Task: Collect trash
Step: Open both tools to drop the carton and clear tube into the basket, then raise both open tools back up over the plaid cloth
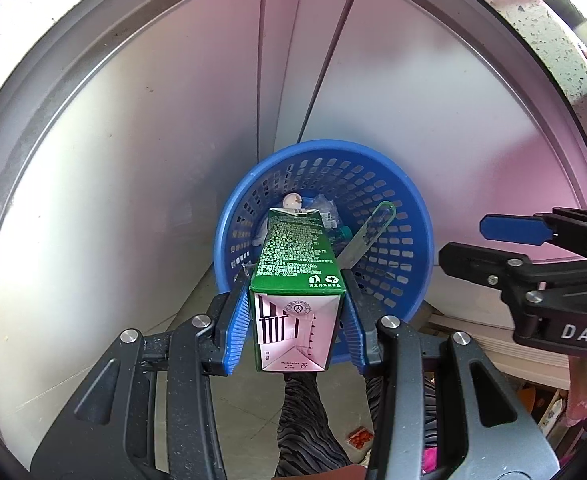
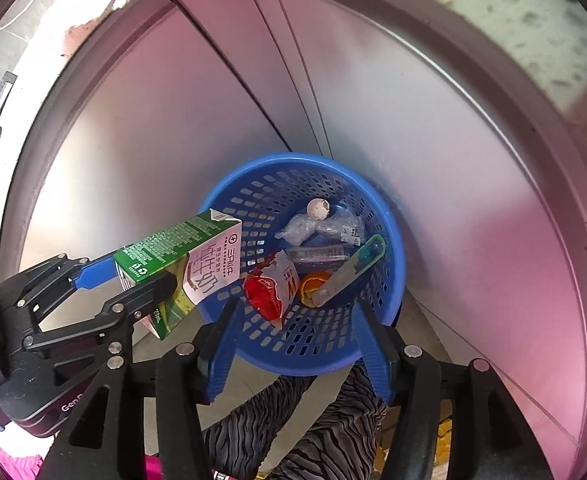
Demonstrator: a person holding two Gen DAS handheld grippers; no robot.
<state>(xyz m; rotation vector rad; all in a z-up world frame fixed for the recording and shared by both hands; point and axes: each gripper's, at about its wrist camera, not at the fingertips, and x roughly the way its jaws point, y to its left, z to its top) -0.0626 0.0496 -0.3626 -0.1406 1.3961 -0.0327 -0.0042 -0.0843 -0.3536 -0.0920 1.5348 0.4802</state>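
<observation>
Above the blue basket [image 2: 389, 216] of trash, left gripper [image 1: 295, 312] fingers are clamping a green milk carton [image 1: 299, 256] near its rim, right gripper [image 2: 293, 344] fingers are standing apart, empty; next likely: carrying forward, releasing inside

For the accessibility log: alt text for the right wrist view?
The left gripper holds a green milk carton at the rim of a blue basket holding trash. The right gripper is open and empty in the foreground.

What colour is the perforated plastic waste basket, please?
The perforated plastic waste basket is blue, clearest in the right wrist view.
</observation>
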